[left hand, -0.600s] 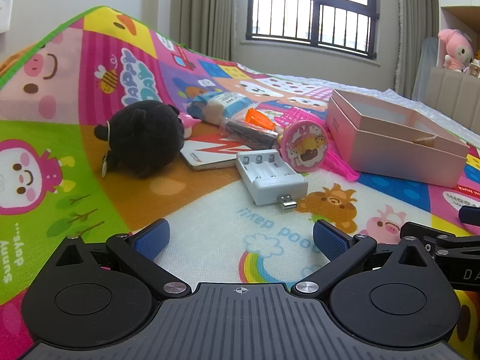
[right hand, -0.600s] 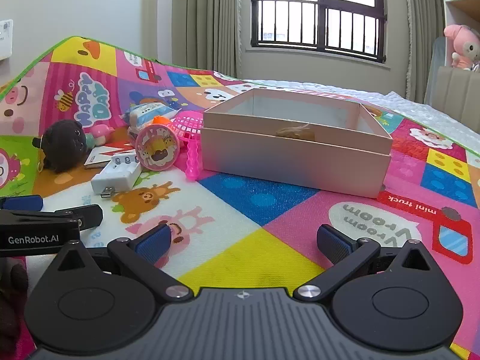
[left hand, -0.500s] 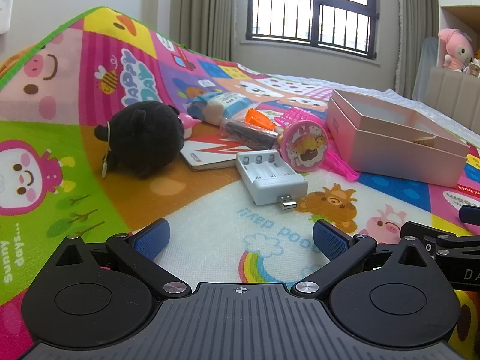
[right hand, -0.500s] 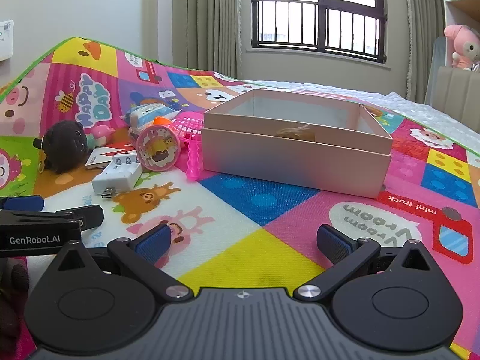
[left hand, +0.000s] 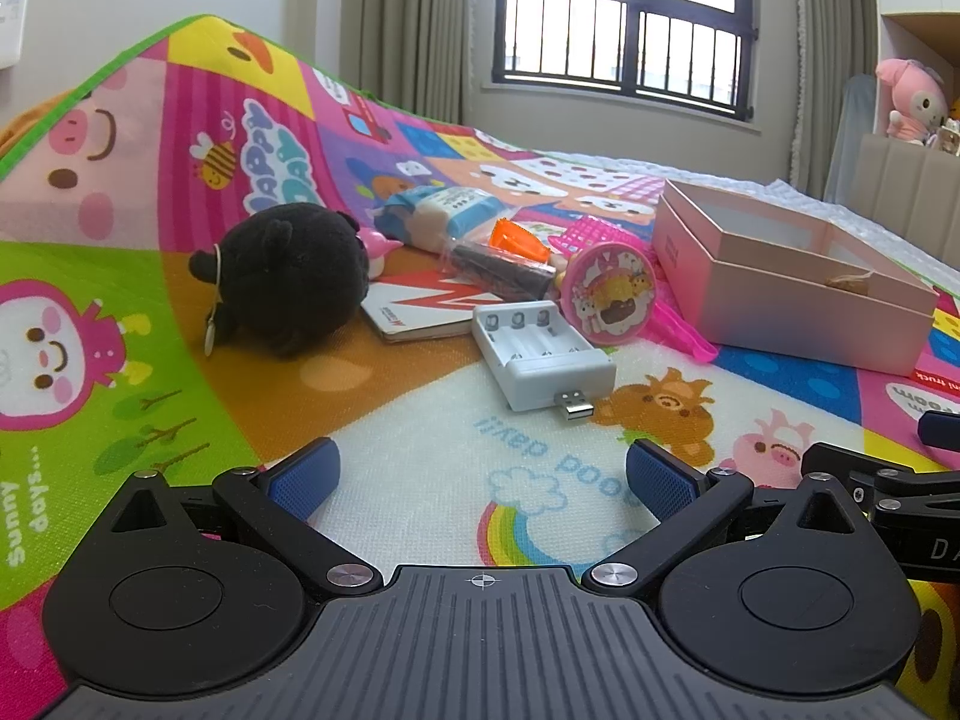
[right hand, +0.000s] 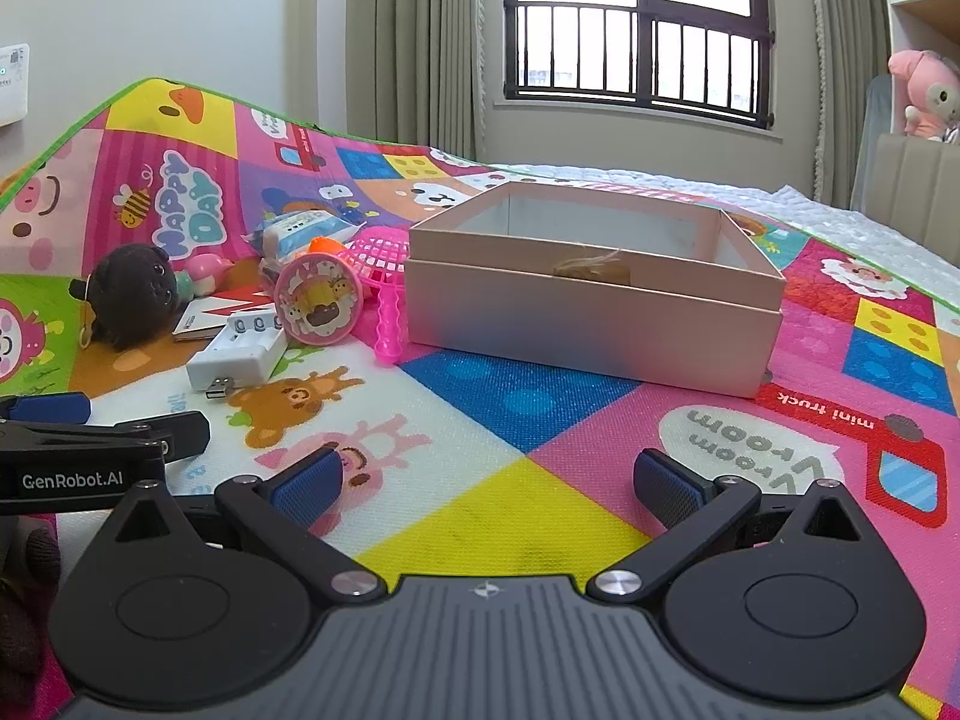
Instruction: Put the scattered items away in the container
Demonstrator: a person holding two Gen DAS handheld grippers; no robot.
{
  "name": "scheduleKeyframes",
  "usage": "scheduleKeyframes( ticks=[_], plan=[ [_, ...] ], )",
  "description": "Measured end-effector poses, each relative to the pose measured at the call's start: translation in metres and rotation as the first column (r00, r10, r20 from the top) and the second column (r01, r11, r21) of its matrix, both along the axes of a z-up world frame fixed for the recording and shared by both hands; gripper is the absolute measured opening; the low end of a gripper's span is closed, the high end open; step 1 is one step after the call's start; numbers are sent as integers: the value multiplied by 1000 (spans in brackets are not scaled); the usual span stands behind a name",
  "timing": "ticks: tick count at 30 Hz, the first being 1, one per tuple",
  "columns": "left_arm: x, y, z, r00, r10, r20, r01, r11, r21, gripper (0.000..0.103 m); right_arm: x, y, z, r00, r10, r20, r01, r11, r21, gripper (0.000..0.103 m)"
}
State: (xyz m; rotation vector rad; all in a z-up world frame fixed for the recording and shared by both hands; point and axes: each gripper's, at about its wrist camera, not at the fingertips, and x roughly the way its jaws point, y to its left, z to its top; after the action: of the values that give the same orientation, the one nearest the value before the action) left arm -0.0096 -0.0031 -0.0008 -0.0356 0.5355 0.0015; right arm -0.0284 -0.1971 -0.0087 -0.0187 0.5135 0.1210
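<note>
Both my left gripper (left hand: 477,474) and right gripper (right hand: 486,477) gape wide, empty. The white charger (left hand: 540,357) at twelve o'clock looks light, rigid, slick; I'd pinch its long sides.

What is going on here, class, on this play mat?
A person holds two hand-held grippers over the play mat, starting a tidy-up. The left hand-held gripper and the right hand-held gripper are both open and empty. The black plush toy, battery charger and round pink toy lie beside the pink box.
</note>
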Motion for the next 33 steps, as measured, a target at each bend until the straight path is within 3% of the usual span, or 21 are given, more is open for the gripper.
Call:
scheduleKeyframes(
  ticks=[33],
  plan=[
    [-1,-1,-1,1000,-1,4,1,1000,3,103,-1,0,1,1000,3,6,-3,1000,10,103]
  ],
)
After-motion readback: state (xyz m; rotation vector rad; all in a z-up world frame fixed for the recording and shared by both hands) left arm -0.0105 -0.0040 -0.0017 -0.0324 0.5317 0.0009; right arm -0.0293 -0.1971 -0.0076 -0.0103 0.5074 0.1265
